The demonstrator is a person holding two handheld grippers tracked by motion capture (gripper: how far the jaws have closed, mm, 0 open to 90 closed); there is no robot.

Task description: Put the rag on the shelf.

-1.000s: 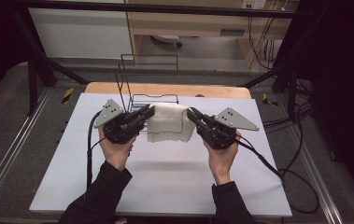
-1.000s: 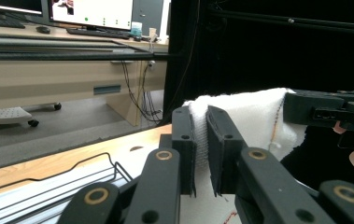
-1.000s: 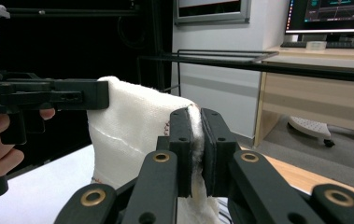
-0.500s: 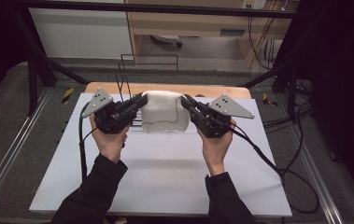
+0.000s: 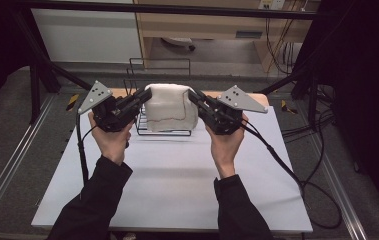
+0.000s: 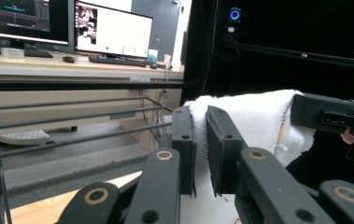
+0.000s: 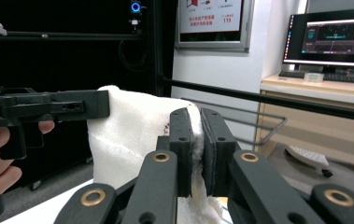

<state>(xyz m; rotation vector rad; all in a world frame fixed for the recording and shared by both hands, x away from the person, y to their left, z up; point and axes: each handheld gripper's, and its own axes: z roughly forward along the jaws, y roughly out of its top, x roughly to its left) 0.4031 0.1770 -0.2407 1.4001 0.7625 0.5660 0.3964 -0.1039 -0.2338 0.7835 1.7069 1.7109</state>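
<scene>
We hold a white towel (image 5: pixel 169 107) up between two grippers, stretched over a black wire rack (image 5: pixel 163 131) on the white table (image 5: pixel 177 185). Our left gripper (image 5: pixel 144 96) pinches the towel's upper left corner; in the left gripper view its two black fingers (image 6: pixel 184 140) press flat on a fold of terry cloth, with only the fabric's thickness between them. Our right gripper (image 5: pixel 193 96) is clamped the same way on the upper right corner, and in the right gripper view the cloth bulges out above and below the pads (image 7: pixel 214 140). The towel hangs down from the fingertips, and its lower edge is hard to separate from the rack wires behind it. A thin dark thread line on the cloth is faint. The rack's far side is hidden by the towel, and our forearms are cut off by the bottom edge.
</scene>
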